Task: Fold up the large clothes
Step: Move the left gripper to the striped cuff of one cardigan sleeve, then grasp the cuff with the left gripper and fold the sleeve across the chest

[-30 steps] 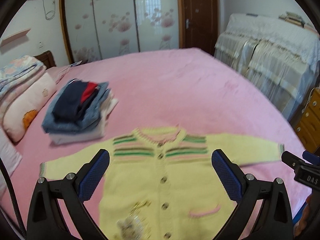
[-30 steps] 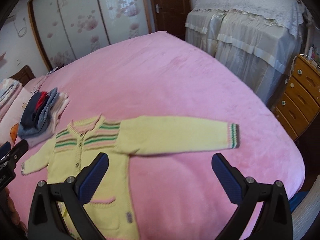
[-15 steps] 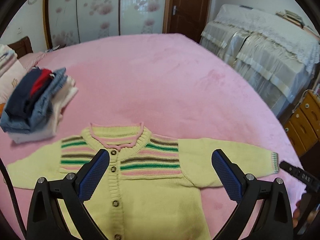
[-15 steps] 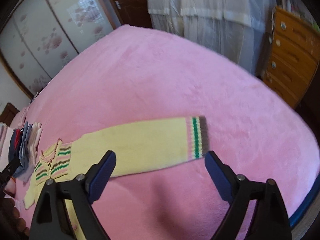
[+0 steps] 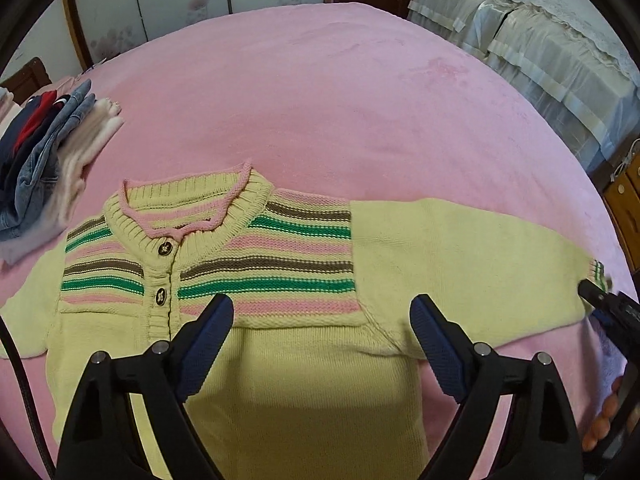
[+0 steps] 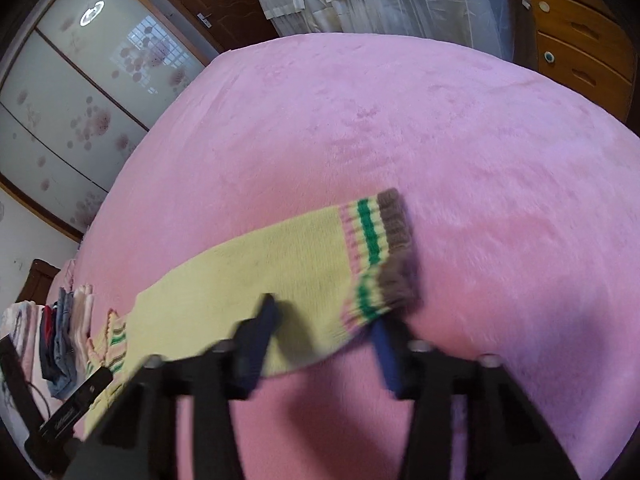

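Observation:
A yellow knit cardigan (image 5: 304,368) with pink, green and brown chest stripes lies flat, face up, on the pink bed. My left gripper (image 5: 322,340) is open just above its chest, below the striped band. The cardigan's right sleeve (image 6: 280,268) stretches out to a striped cuff (image 6: 380,252). My right gripper (image 6: 324,332) is open, its jaws around the lower edge of the sleeve next to the cuff, and the view is blurred. The right gripper's tip also shows at the cuff in the left wrist view (image 5: 600,296).
A stack of folded clothes (image 5: 44,156) sits on the bed left of the cardigan. The pink bedspread (image 5: 320,92) spreads wide beyond the collar. A covered piece of furniture (image 5: 540,40) and wooden drawers (image 6: 580,28) stand to the right of the bed.
Both grippers have come down and closer to the cardigan. The right gripper has reached the sleeve cuff and its jaws have narrowed around the sleeve edge. The left has closed in on the chest.

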